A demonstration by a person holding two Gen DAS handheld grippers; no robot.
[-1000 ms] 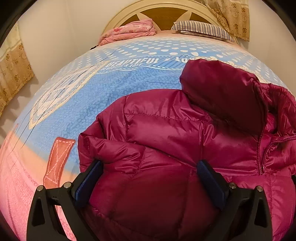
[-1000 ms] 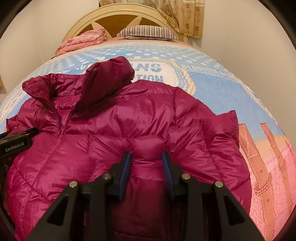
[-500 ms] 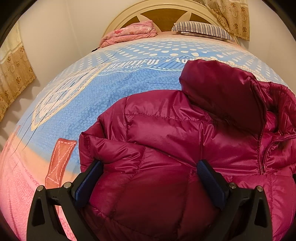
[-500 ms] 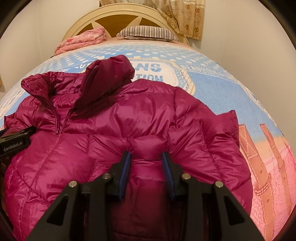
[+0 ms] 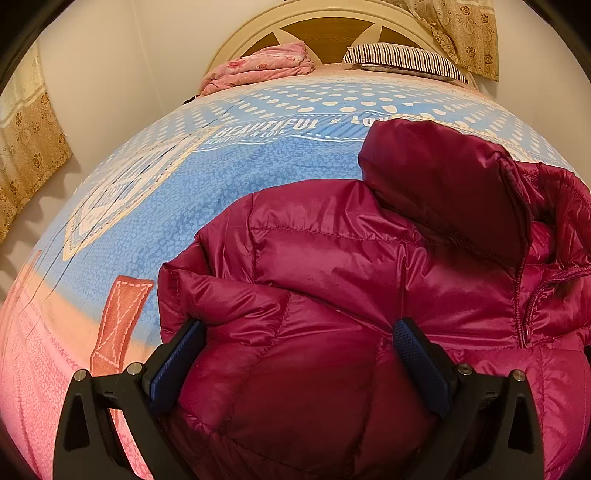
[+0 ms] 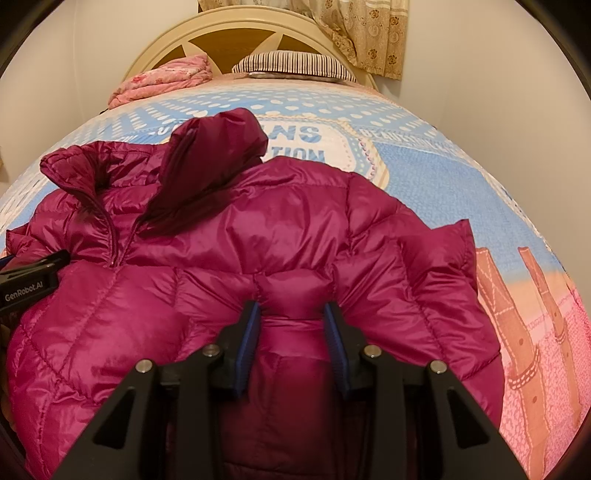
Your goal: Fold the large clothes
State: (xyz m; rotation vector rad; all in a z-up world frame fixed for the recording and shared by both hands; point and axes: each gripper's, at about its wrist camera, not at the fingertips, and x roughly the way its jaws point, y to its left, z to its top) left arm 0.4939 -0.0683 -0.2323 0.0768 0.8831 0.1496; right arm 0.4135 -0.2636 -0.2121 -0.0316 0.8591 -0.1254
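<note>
Still no change: right claw [image 6: 291,321] pinching the jacket [image 6: 295,221].

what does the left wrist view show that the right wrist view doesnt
Only the left wrist view shows the left gripper with jaws wide, straddling a puffed fold of the jacket, a second curtain at the left edge, and the bedspread's "BEAUTIFUL" lettering.

Only the right wrist view shows the right gripper pinching a narrower fold, the jacket's right sleeve, and the left gripper's body from outside at the left edge.

Both show the magenta puffer jacket with hood and zip, the blue bedspread, pink blanket, striped pillow and headboard.
</note>
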